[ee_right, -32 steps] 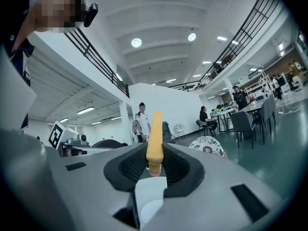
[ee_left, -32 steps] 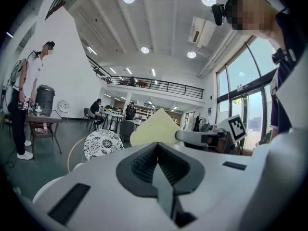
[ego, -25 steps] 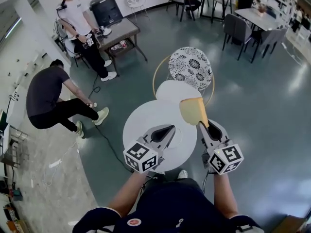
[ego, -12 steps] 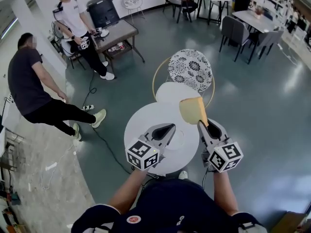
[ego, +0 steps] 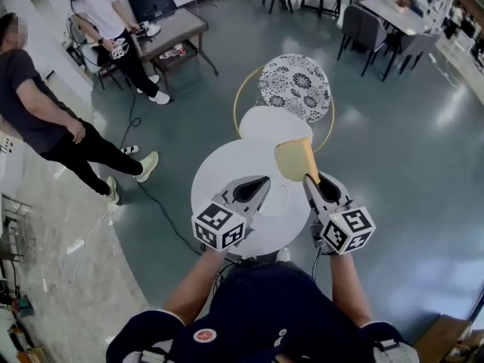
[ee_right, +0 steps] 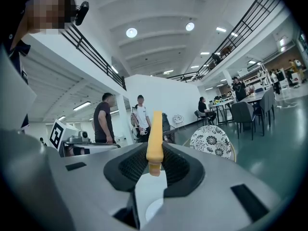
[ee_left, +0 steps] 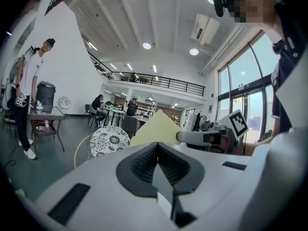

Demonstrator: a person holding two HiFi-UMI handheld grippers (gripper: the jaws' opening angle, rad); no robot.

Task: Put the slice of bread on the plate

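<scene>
Bread [ego: 295, 159] is pinched by its near edge in your right gripper [ego: 311, 180], whose jaws are partly closed on it. The slice stands on edge, with one broad face turned toward your left gripper [ego: 262, 181]. Its long axis runs straight out along the jaws, away from you. It hangs in the air over the far right part of the round white table [ego: 219, 174]. The plate [ego: 277, 201] lies on that table between your two grippers, nearer to you than the slice. Your left gripper has its jaws together with nothing in them, low over the table
</scene>
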